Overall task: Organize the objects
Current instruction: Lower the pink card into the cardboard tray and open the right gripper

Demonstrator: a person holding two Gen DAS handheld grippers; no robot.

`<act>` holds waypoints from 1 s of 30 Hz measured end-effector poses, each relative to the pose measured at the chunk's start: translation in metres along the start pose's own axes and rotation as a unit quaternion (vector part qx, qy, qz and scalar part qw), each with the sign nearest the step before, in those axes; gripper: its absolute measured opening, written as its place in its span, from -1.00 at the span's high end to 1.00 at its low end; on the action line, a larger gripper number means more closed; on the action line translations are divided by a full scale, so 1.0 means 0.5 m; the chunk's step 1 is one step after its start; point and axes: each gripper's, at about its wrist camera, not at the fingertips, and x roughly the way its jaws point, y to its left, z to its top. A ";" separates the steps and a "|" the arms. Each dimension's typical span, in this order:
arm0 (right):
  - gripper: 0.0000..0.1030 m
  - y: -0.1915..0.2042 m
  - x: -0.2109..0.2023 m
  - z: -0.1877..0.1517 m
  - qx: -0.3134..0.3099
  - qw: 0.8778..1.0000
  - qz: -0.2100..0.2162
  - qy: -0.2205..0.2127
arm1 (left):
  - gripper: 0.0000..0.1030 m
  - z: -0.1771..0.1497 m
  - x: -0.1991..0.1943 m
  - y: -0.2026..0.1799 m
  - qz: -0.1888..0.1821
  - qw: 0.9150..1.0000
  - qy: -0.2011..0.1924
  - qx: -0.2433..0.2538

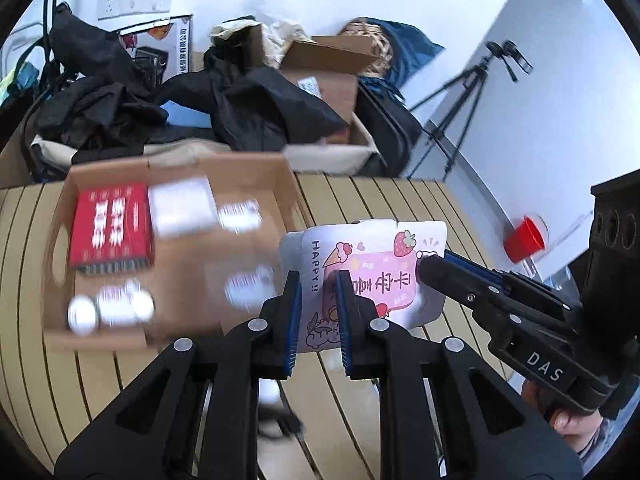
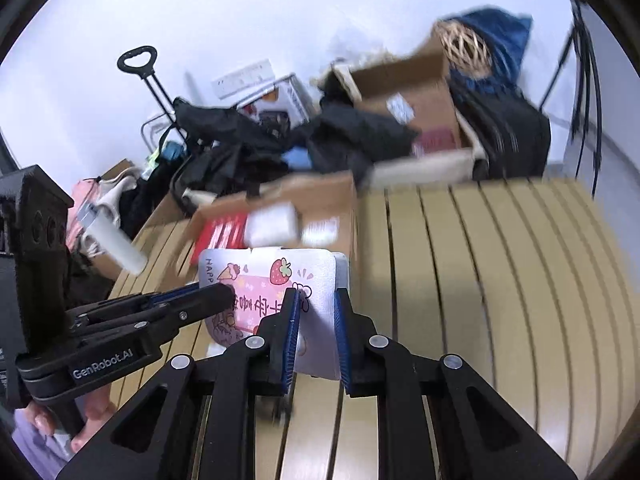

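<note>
both hand-held grippers, left (image 1: 316, 312) and right (image 2: 316, 320), clamp the pink card packet (image 1: 372, 276) above the slatted table (image 1: 400, 196)

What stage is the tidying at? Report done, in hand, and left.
Done: the cardboard box already holds a red packet, a white packet and small white items, too blurred to name.
In hand: the left gripper and right gripper are each shut on the strawberry-print pack, held above the slatted table.
Left: the pack is not yet in the box.
</note>
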 end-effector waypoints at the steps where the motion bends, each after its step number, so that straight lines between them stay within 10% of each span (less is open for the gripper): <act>1: 0.63 -0.004 0.028 0.030 0.004 1.000 -0.001 0.004 | 0.75 0.024 0.018 0.017 -0.002 1.000 0.006 -0.007; 14: 0.63 -0.024 0.360 0.164 -0.003 0.997 -0.026 0.079 | 0.70 0.148 0.296 0.202 0.035 0.994 0.097 -0.048; 19: 0.64 -0.024 0.465 0.140 -0.007 0.993 -0.029 0.116 | 0.23 0.150 0.272 0.216 0.027 0.997 0.061 -0.039; 21: 0.65 -0.031 0.482 0.132 0.001 0.993 -0.029 0.114 | -0.27 0.151 0.259 0.222 0.042 0.997 0.052 -0.034; 30: 0.64 -0.015 0.371 0.167 -0.012 0.995 -0.027 0.095 | -0.42 0.140 0.139 0.196 0.091 0.994 0.056 0.008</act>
